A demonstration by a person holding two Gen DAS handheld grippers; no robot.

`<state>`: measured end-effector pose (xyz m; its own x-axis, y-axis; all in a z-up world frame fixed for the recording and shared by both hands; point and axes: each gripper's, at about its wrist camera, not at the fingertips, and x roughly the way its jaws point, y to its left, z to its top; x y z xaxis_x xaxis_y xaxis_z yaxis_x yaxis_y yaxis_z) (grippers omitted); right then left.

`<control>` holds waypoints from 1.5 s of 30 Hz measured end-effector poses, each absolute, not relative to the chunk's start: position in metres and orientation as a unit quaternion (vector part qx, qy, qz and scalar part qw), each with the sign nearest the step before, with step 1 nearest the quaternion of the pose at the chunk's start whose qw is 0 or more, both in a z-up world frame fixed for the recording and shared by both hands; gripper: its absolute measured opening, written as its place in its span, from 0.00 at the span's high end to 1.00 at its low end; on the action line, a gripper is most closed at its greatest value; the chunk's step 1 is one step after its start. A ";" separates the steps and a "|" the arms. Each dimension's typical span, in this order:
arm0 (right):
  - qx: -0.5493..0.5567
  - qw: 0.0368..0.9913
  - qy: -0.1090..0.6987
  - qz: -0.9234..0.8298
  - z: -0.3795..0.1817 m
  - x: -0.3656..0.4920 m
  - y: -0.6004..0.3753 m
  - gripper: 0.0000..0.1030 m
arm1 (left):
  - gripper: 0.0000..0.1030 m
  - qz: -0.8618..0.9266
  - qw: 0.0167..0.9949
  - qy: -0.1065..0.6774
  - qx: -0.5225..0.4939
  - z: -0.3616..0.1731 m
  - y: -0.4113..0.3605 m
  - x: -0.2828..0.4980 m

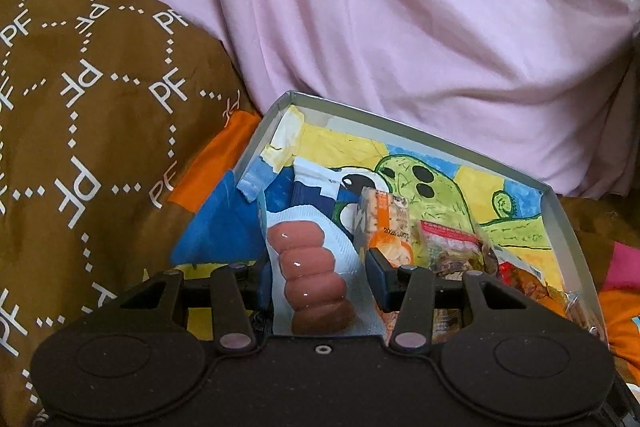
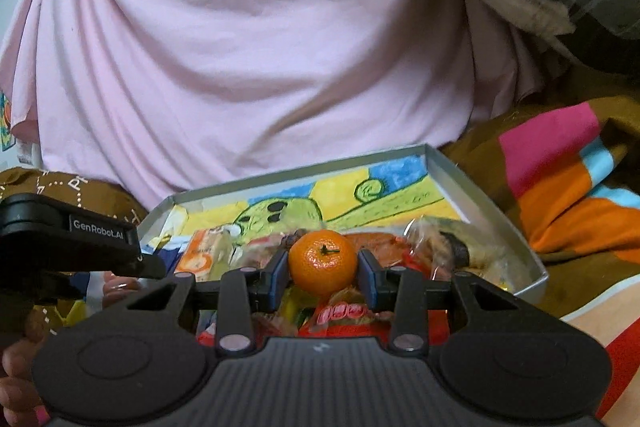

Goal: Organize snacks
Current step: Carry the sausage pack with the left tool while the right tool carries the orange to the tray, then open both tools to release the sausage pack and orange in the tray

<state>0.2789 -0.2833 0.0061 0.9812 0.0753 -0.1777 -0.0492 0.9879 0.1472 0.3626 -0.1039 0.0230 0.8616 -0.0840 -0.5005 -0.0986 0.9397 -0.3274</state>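
A: Left wrist view first. Left gripper (image 1: pixel 320 277) holding a sausage pack (image 1: pixel 310 283). Jaws closed on it, one pad on each side of the white wrapper. Pink bumpy sausage right between the jaws, pointing away from the camera.

B: And past the jaws?

A: A shallow grey box (image 1: pixel 558 211) with a colourful drawing (image 1: pixel 420 167) on its bottom. Just to the right of the jaws, an orange snack packet (image 1: pixel 386 227), then a clear pack with brown bits (image 1: pixel 452 247) further right. All inside the box. Beyond the box, pink cloth (image 1: pixel 380 27). Off to the left of the jaws, a brown blanket (image 1: pixel 92 99) with white letters.

B: Now the right wrist view?

A: Right gripper (image 2: pixel 323 269) gripping a small mandarin (image 2: pixel 322 258). Blue pads touching it on both sides, stem facing the camera. Held above the snacks in the same grey box (image 2: pixel 488 199).

B: Under the jaws?

A: A red packet (image 2: pixel 344 319), close below. To the right of the jaws, a crinkly clear bag (image 2: pixel 452 247). To the left, the other black gripper body (image 2: pixel 68 243) with a hand (image 2: pixel 120 285) on it. Pink cloth (image 2: pixel 240 27) behind the box again. Striped blanket (image 2: pixel 560 171) far right of the jaws.
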 end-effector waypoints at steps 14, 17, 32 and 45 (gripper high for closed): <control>0.067 0.993 0.096 0.034 0.004 0.280 -0.280 0.48 | 0.36 0.020 0.949 0.265 -0.170 0.015 -0.107 0.360; 0.068 0.993 0.092 0.034 0.004 0.279 -0.281 0.42 | 0.23 0.026 0.951 0.257 -0.170 0.017 -0.106 0.356; 0.054 0.997 0.044 0.028 0.025 0.256 -0.279 0.05 | 0.01 0.027 0.962 0.212 -0.171 0.044 -0.098 0.326; 0.070 0.997 0.012 0.001 0.040 0.238 -0.289 0.00 | 0.01 0.044 0.965 0.197 -0.166 0.060 -0.088 0.306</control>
<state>0.2382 -0.2890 0.0397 0.9997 0.0027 -0.0242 0.0007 0.9902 0.1397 0.3057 -0.0883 0.0600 0.9182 0.0197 -0.3957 -0.1511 0.9407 -0.3037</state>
